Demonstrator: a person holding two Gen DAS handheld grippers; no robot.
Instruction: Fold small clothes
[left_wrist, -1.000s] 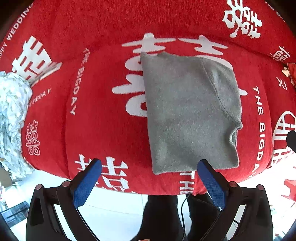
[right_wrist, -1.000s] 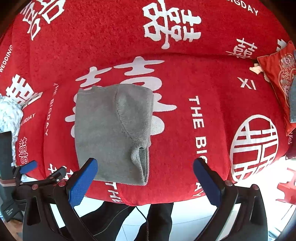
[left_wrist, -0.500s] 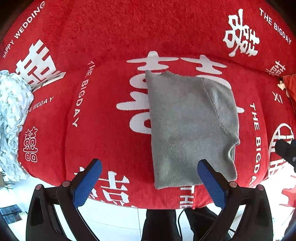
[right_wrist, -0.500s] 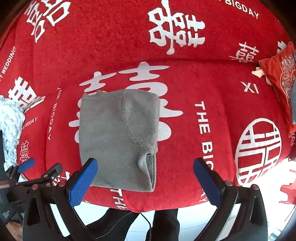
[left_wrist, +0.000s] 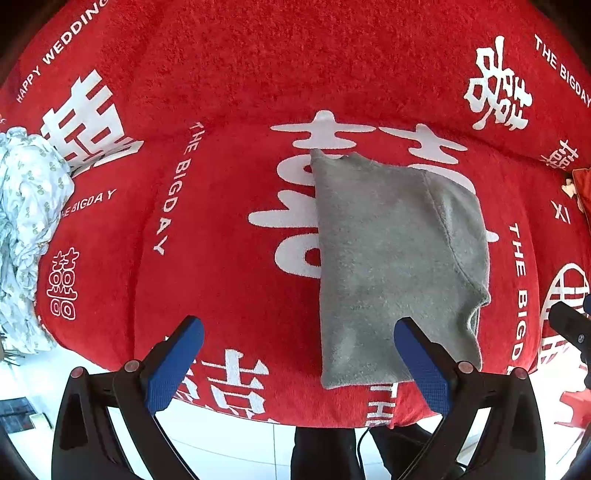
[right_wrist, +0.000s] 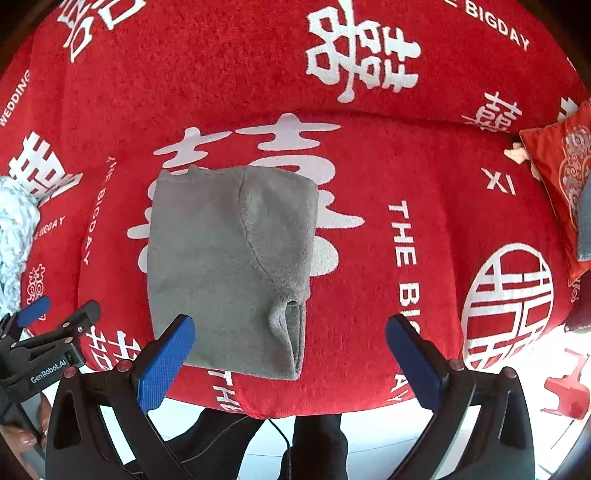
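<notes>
Folded grey garment (left_wrist: 391, 266) lies on the red "THE BIGDAY" sofa cover (left_wrist: 229, 221). Only the right wrist view shows "GenRobot.AI" on the left gripper (right_wrist: 55, 314). Left gripper and right gripper (right_wrist: 291, 354) gape wide, empty.

A home living room is indicated. A sofa (right_wrist: 369, 155) is draped in a red plush cover printed with white double-happiness characters and "HAPPY WEDDING". A red embroidered cushion (right_wrist: 557, 173) is seen at 3 o'clock in the right wrist view, and a crumpled floral cloth (left_wrist: 26, 236) at 9 o'clock in the left. White floor tiles (left_wrist: 229, 443) are seen at 6 o'clock.
</notes>
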